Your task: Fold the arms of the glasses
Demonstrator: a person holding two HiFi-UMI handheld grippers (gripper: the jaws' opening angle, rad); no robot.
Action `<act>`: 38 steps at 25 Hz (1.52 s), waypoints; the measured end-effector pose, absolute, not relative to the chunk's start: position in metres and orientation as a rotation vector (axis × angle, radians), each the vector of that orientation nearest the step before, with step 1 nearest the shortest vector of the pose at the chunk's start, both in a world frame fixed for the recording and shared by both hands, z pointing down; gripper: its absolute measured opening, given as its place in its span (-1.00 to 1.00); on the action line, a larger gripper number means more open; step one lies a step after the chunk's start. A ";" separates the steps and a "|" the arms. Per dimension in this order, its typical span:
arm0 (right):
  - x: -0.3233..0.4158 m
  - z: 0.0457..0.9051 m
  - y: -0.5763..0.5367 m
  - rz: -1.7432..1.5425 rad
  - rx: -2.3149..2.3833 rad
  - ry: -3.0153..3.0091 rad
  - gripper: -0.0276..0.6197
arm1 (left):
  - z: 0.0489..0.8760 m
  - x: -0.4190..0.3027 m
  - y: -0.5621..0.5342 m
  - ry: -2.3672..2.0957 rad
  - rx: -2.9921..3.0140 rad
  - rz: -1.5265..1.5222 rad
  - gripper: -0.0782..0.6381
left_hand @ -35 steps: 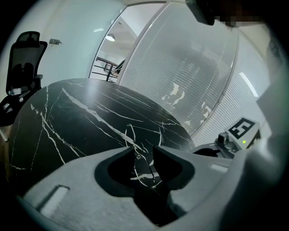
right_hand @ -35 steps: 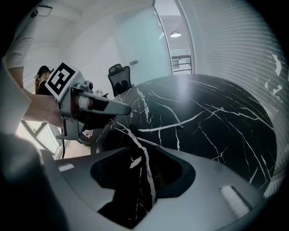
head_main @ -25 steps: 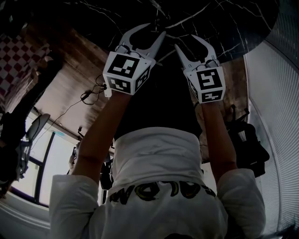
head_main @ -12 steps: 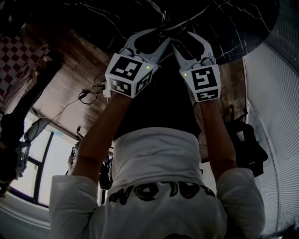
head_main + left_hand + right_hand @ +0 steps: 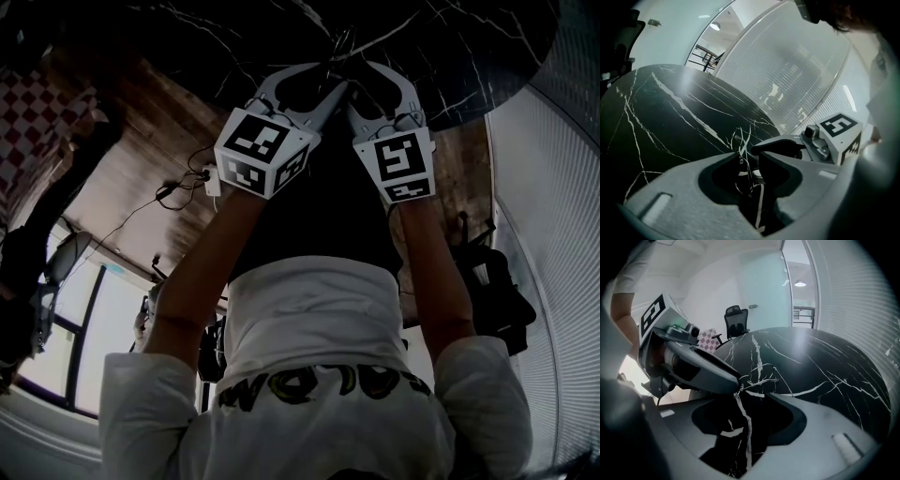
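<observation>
One glasses frame, between left claw, right claw

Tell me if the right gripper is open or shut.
Open: the right gripper's jaws stand apart, having just opened wider, with only black table between them; the glasses lie just beyond the tips, ungripped.

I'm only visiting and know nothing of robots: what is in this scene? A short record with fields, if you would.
Surface: black marble table with white veins
Object: thin wire glasses on the table
Left gripper: jaws apart, glasses frame at their tips
Right gripper: jaws have just been opening, now wide apart, glasses at their tips, not clamped
Layout: both grippers meet at the glasses from opposite sides
Glasses' arms: too fine to tell if folded
</observation>
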State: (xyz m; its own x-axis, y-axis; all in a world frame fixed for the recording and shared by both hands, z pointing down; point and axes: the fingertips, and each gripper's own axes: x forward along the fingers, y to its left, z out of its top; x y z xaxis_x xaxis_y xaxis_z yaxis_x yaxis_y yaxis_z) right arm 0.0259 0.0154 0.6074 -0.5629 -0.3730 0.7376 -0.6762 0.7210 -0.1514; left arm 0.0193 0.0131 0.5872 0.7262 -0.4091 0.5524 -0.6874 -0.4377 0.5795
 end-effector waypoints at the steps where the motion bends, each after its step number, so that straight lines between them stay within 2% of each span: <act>1: 0.026 0.608 0.016 0.552 0.787 -2.220 -0.25 | 0.587 0.019 0.013 -0.828 2.087 0.419 -0.40; 18: 0.091 0.597 0.008 0.483 0.902 -2.142 -0.26 | 0.585 0.015 0.010 -0.867 2.074 0.407 -0.40; 38: 0.105 0.609 0.011 0.475 0.905 -2.101 -0.26 | 0.591 0.028 0.015 -0.843 2.051 0.398 -0.40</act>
State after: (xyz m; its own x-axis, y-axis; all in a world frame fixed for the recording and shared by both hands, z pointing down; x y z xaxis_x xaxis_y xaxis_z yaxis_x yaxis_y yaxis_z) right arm 0.1051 0.0113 0.6094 -0.4390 -0.4431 0.7817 -0.7360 0.6763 -0.0300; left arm 0.0280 0.0155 0.5913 0.7208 -0.4185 0.5526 -0.6926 -0.4022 0.5988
